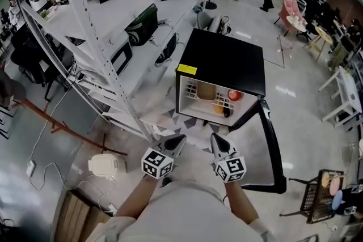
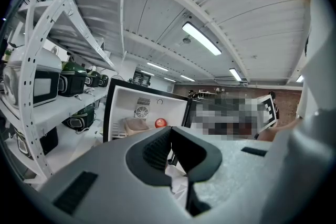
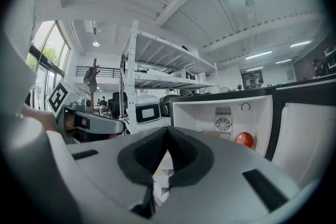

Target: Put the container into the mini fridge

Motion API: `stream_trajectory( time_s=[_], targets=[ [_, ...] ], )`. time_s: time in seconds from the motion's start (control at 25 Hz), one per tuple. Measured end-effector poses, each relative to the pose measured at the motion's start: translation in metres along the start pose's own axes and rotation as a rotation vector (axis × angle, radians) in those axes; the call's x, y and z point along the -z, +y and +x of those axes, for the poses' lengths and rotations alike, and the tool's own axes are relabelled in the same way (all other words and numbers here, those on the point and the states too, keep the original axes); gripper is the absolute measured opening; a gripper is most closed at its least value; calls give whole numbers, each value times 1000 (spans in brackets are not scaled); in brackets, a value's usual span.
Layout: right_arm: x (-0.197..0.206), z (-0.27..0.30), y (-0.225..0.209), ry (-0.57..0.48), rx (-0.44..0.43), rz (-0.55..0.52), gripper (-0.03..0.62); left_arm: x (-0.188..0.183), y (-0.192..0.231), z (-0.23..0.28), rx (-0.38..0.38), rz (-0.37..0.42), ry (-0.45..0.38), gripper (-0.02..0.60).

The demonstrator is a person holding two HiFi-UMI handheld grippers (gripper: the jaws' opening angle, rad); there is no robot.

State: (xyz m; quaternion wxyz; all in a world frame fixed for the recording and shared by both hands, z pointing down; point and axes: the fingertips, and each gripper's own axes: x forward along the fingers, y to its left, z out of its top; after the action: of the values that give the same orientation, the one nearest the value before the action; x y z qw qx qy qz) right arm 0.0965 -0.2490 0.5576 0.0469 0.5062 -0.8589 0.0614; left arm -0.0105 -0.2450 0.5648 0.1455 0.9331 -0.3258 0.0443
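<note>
The black mini fridge (image 1: 227, 59) stands on the floor with its door (image 1: 272, 144) swung open to the right. On its wire shelf sits a beige container (image 1: 207, 90), with a red round item (image 1: 234, 94) beside it and an orange one (image 1: 218, 109) below. Both grippers hang in front of the fridge opening, apart from it. My left gripper (image 1: 180, 139) is shut and empty, and so is my right gripper (image 1: 215, 138). In the left gripper view the container (image 2: 135, 124) and the red item (image 2: 160, 123) show beyond the shut gripper (image 2: 170, 128). The right gripper (image 3: 168, 127) points at the fridge, with the red item (image 3: 244, 139) inside.
A tall white shelving rack (image 1: 113, 25) with microwaves and dark appliances runs along the left, close to the fridge. A white round appliance (image 1: 105, 165) sits on the floor at lower left. A wire basket (image 1: 320, 192) stands at the right. People stand far back.
</note>
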Motion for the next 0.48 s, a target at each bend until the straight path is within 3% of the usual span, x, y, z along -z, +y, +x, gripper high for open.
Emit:
stream_trajectory(
  time_s=[0.48],
  targets=[
    [-7, -4, -2, -23, 2, -3, 5, 3, -3, 5, 7, -10, 2, 5]
  ],
)
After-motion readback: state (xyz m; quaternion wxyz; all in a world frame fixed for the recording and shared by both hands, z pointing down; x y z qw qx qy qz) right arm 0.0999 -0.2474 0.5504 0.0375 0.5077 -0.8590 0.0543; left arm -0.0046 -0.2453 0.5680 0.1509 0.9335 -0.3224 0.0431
